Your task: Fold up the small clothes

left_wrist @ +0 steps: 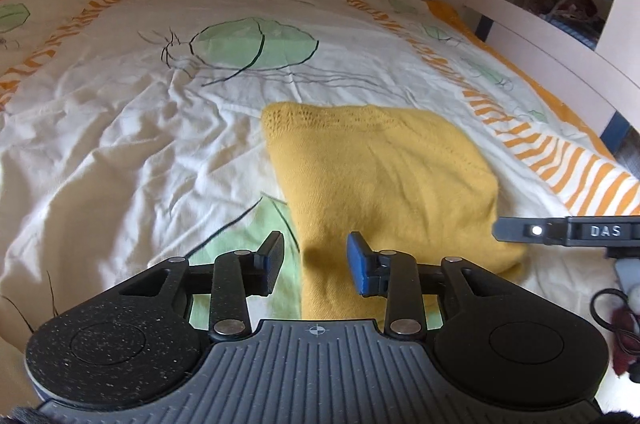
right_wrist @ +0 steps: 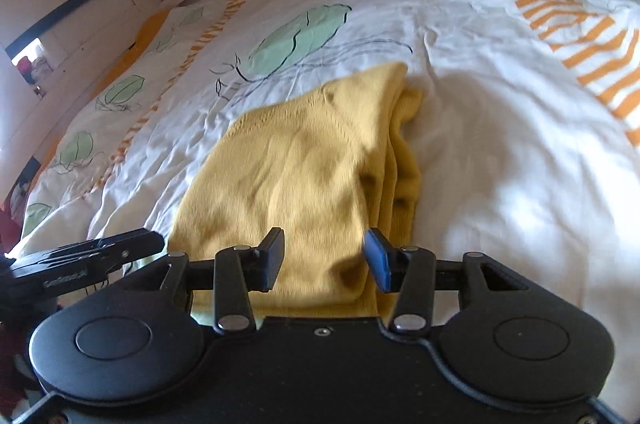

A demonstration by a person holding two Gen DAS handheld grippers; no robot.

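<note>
Sweater (right_wrist: 304,168): yellow knit, folded, on wrinkled duvet (left_wrist: 120,144); left tool (left_wrist: 316,264), right tool (right_wrist: 326,262) agape, empty.

One folded yellow knit garment (left_wrist: 384,176) is seen on one printed bedsheet (left_wrist: 132,128); two grippers are counted.

Left gripper (left_wrist: 316,264): black speckled housing with two round caps, ribbed grey centre plate bearing a small crosshair mark.
Left fingers (left_wrist: 362,262): black links on silver pivot screws, blue pads.
Right gripper (right_wrist: 325,260): smooth black body, two round caps, one small screw at centre.
Right fingers (right_wrist: 378,260): black links, silver pivots, blue pads.
Side marking: white "DAS" lettering on the right gripper's flank.
</note>
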